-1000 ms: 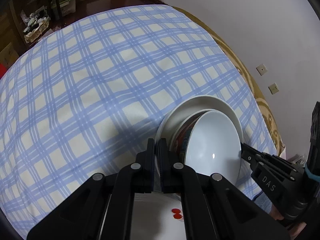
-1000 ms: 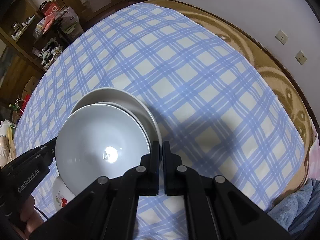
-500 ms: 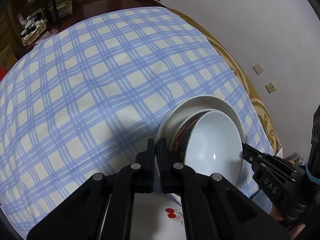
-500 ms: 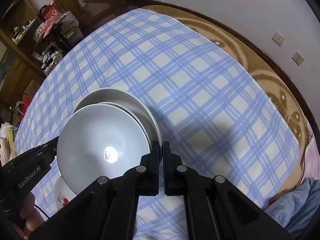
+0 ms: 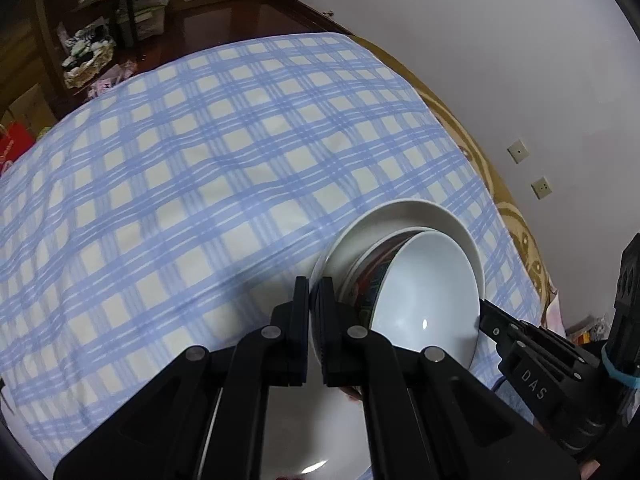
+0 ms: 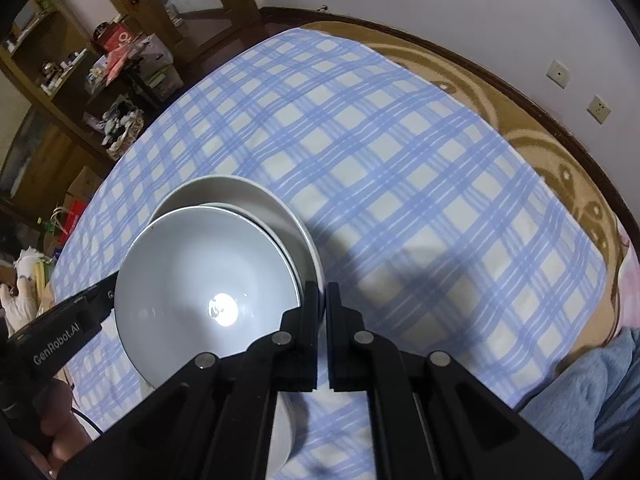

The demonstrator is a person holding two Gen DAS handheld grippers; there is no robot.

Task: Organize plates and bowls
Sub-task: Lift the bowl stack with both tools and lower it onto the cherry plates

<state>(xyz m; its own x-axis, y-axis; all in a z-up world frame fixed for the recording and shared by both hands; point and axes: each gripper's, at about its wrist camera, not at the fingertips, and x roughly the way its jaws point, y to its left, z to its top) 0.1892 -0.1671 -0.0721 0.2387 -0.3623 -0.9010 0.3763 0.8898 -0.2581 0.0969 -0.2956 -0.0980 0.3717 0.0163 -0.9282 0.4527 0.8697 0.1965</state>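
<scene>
A big bed (image 5: 208,184) with a blue checked sheet (image 6: 400,168) fills both views, and a stack of dishes is held up above it. The stack has a wide white plate (image 5: 404,220) at the back and a white bowl (image 6: 200,280) with a painted outside sitting in it. The left gripper (image 5: 315,300) is pinched tight on the plate's rim on one side, and the right gripper (image 6: 322,300) is pinched tight on the rim on the other side.
</scene>
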